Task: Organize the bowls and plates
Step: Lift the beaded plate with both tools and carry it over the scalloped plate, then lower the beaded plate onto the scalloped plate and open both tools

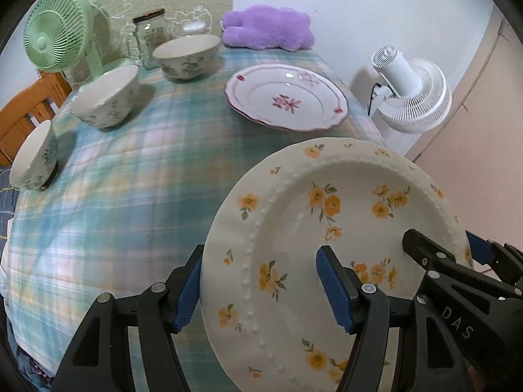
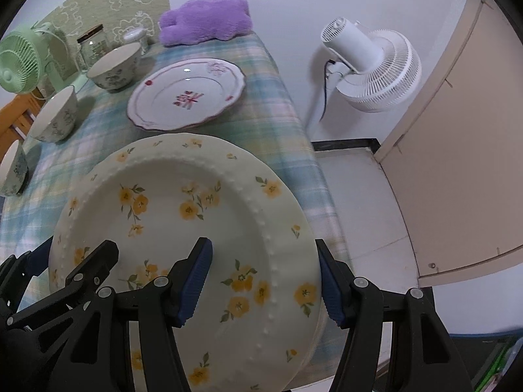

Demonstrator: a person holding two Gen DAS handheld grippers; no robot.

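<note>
A cream plate with yellow flowers (image 1: 294,222) is held tilted above the near right part of the table; it also shows in the right wrist view (image 2: 183,196). My left gripper (image 1: 261,290) is shut on its left rim. My right gripper (image 2: 264,284) is shut on its right rim and also shows in the left wrist view (image 1: 438,254). A white plate with red flowers (image 1: 284,96) lies flat further back (image 2: 186,94). Three flowered bowls (image 1: 186,54) (image 1: 106,96) (image 1: 32,160) stand along the left side.
A green desk fan (image 1: 54,37), a glass jar (image 1: 152,34) and a purple plush toy (image 1: 268,26) stand at the table's far end. A white floor fan (image 2: 369,65) and a beige door (image 2: 457,130) are off the right edge. A wooden chair (image 1: 23,111) is at left.
</note>
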